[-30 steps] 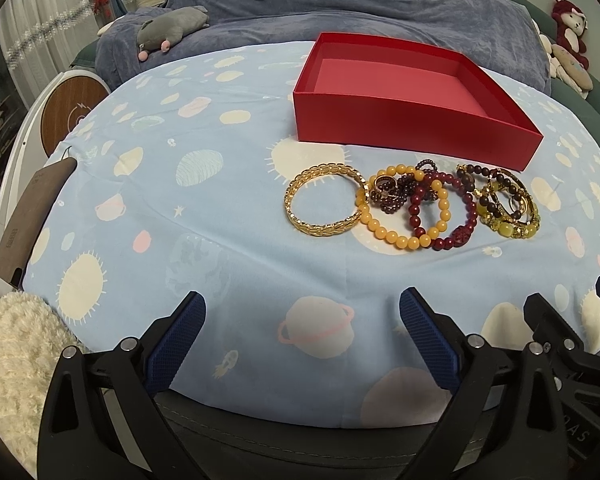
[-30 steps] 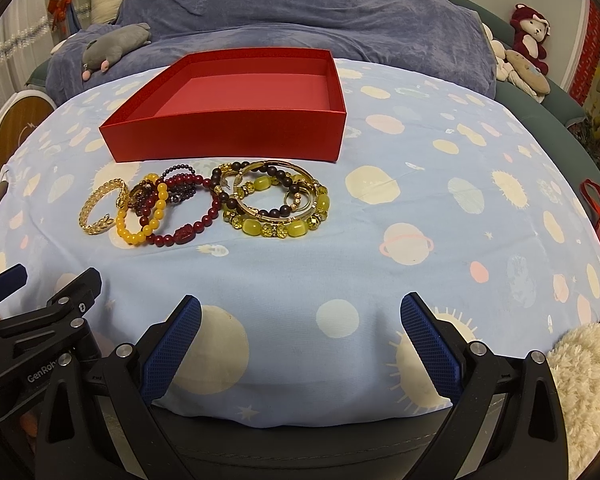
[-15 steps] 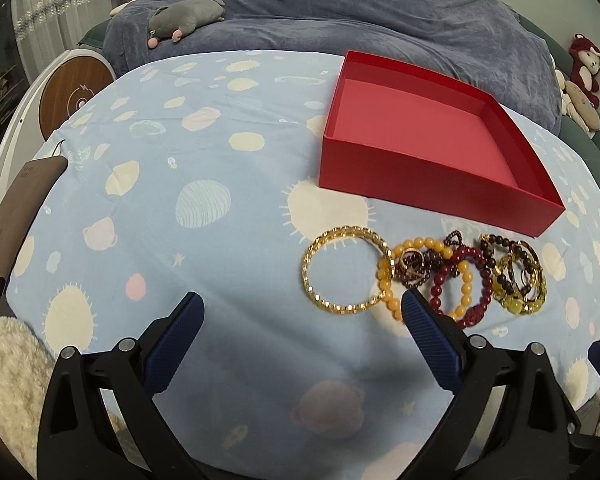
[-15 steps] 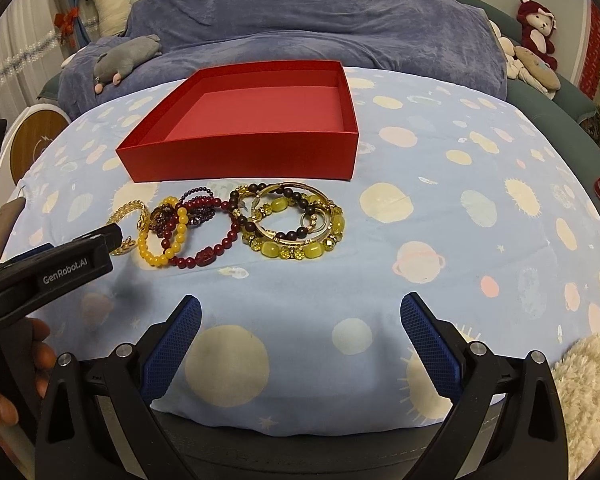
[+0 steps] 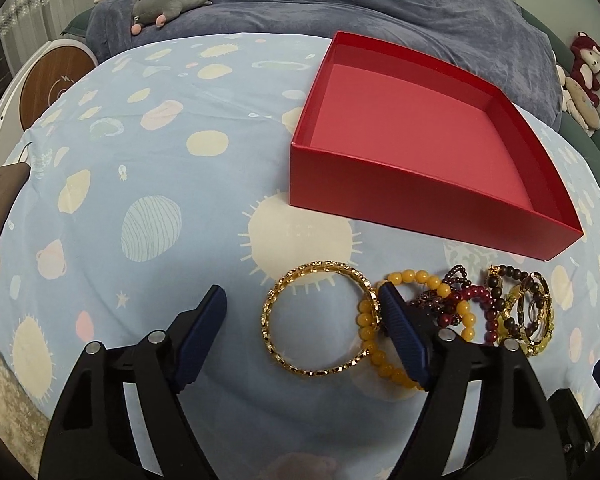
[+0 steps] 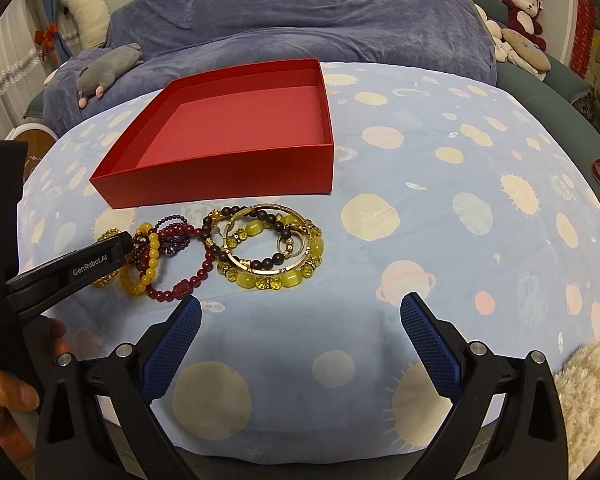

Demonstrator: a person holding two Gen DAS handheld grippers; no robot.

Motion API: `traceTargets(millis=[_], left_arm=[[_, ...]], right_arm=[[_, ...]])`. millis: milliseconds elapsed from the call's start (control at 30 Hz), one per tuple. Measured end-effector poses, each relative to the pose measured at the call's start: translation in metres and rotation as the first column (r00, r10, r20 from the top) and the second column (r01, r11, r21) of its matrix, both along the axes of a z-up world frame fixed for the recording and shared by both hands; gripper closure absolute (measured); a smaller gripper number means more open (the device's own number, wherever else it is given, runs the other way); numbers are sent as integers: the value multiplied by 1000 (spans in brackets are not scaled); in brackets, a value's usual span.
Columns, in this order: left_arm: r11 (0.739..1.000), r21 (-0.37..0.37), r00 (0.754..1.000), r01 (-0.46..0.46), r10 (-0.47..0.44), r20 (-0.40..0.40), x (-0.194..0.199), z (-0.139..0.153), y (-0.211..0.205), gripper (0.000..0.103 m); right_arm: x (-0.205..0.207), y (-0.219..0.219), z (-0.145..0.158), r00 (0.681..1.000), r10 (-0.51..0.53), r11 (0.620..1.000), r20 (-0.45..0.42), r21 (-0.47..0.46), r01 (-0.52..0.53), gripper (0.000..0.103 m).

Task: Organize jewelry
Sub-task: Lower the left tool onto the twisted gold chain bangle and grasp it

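An empty red box (image 5: 380, 196) (image 6: 228, 184) sits on the planet-print sheet. In front of it lie a gold chain bracelet (image 5: 320, 320), a yellow bead bracelet (image 5: 416, 278) (image 6: 152, 256), a dark red bead bracelet (image 5: 476, 296) (image 6: 188, 284) and a tangle of yellow-green stone bracelets (image 5: 528, 312) (image 6: 268, 280). My left gripper (image 5: 300, 300) straddles the gold bracelet with its jaws closing. Its right finger is at the ring's right edge, and its left finger is still apart from the ring. My right gripper (image 6: 300, 306) is open and empty, just short of the pile.
A grey plush toy (image 5: 172, 0) (image 6: 108, 68) lies on the blue blanket (image 6: 300, 12) behind the box. A fluffy white rug (image 6: 588, 400) is at the lower right. A person's hand (image 6: 4, 384) holds the left gripper. Stuffed animals (image 6: 524, 8) sit at the far right.
The left gripper has moved forward over the gold bracelet and its jaws have narrowed around it. The right gripper has crept a little closer to the pile.
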State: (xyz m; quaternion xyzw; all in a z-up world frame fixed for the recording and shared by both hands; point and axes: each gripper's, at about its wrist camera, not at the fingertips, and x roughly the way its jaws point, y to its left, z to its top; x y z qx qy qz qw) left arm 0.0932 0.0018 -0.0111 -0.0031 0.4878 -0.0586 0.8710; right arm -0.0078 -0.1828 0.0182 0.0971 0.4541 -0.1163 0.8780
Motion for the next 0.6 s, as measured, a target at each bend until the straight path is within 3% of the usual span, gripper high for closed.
traceTargets(millis=[67,133,600], left_arm=[[1000,-15,1000,11,-11,7,-1,2,0,44],[999,-31,1000,20,-19,9,-2,3,0,49],[999,-37,998,26,-24,51,-30,23,13,49]], right_arm=[[1,0,0,1000,2,1000,1,3,-2,7],[2,1,-1,1000,4,1000,-1,5,-4,7],[9,-1,8,1000,11,1000,16,20,-12,7]])
